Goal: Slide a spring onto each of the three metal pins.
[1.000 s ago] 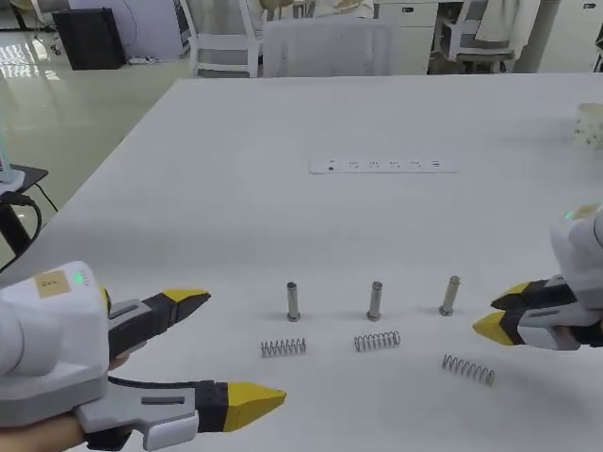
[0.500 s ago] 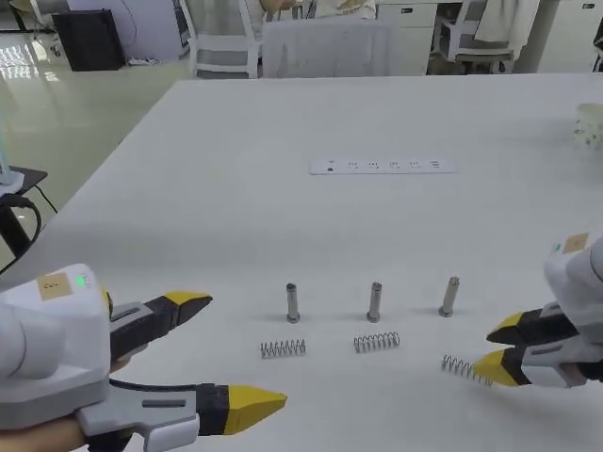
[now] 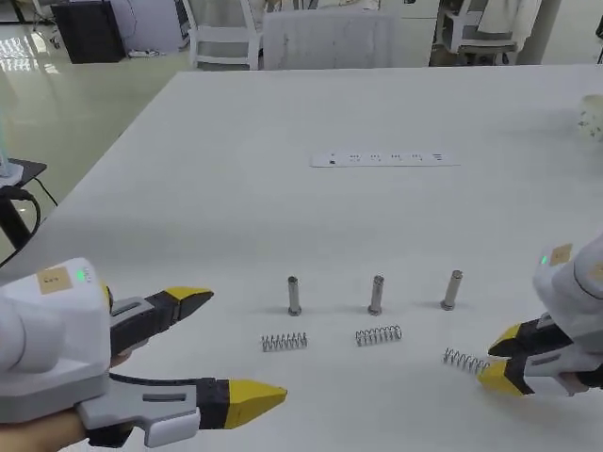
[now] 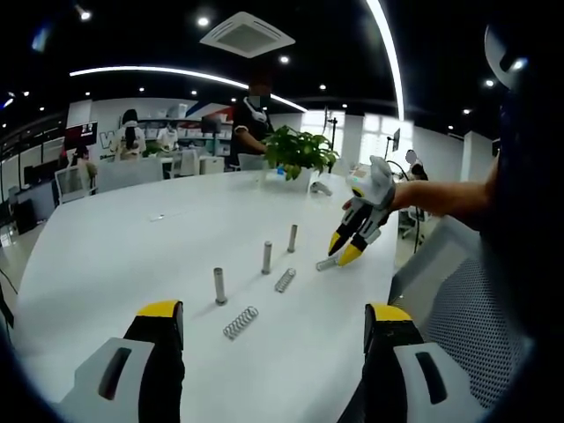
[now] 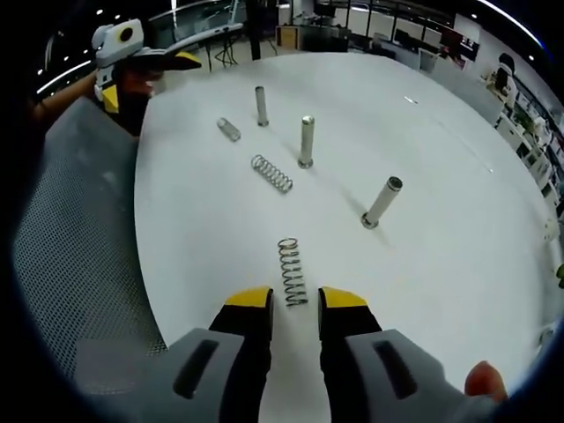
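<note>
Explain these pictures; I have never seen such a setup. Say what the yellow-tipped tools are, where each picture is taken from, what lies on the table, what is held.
No robot: a person holds a two-jaw gripper in each hand. The wide picture comes from a headset camera; each round one from a camera on a gripper. On the table stand three metal pins, with three springs lying before them and a power strip beyond. The left gripper is wide open and empty. The right gripper has its tips astride one end of the right-hand spring, not shut on it.

Spring (image 5: 292,271) end btwn R fingers (image 5: 249,304)
</note>
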A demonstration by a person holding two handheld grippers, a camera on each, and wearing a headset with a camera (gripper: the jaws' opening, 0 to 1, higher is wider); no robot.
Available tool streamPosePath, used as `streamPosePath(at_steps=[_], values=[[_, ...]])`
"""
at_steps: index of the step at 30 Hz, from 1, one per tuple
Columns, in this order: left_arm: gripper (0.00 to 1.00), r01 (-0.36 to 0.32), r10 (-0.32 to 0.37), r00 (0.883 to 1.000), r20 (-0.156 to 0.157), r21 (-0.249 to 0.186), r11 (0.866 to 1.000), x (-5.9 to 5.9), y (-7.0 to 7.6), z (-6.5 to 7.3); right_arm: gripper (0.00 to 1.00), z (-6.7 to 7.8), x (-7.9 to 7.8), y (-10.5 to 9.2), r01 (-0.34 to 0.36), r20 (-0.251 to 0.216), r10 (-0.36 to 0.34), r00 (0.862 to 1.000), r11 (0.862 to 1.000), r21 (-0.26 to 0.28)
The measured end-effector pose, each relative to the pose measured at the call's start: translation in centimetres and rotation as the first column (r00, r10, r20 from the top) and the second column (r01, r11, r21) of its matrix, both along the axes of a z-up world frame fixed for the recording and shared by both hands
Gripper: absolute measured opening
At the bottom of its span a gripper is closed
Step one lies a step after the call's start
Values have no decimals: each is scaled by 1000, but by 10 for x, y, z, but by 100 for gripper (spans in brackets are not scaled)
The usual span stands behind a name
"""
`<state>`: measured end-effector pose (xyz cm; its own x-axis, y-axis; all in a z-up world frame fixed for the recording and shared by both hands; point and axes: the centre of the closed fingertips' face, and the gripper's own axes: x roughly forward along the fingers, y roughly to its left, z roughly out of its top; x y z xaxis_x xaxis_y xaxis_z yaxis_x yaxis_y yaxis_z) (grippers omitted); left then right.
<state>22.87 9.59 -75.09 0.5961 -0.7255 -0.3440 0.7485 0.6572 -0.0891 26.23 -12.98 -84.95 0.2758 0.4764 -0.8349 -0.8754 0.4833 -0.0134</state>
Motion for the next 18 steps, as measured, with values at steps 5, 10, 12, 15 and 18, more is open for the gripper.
streamPosePath(at_steps=[5, 10, 12, 15, 18], values=[[81, 4, -4, 1000, 2, 3, 1000, 1, 0, 1, 16, -2, -1, -2, -14, -3, 14, 1000, 1000, -24], [81, 19, -19, 1000, 6, 20, 1000, 2, 0, 3, 14, -3, -1, -1, -27, -3, 27, 1000, 999, -29], [80, 22, -22, 1000, 10, 24, 999, 3, 0, 6, 14, -4, 0, -1, -32, -1, 32, 999, 999, -36], [80, 28, -29, 999, 20, 30, 999, 4, 0, 10, 11, -7, -1, -3, -46, -1, 46, 999, 997, -60], [80, 37, -38, 999, 26, 32, 999, 4, -2, 13, 12, -8, -1, -3, -49, -3, 49, 999, 997, -63]])
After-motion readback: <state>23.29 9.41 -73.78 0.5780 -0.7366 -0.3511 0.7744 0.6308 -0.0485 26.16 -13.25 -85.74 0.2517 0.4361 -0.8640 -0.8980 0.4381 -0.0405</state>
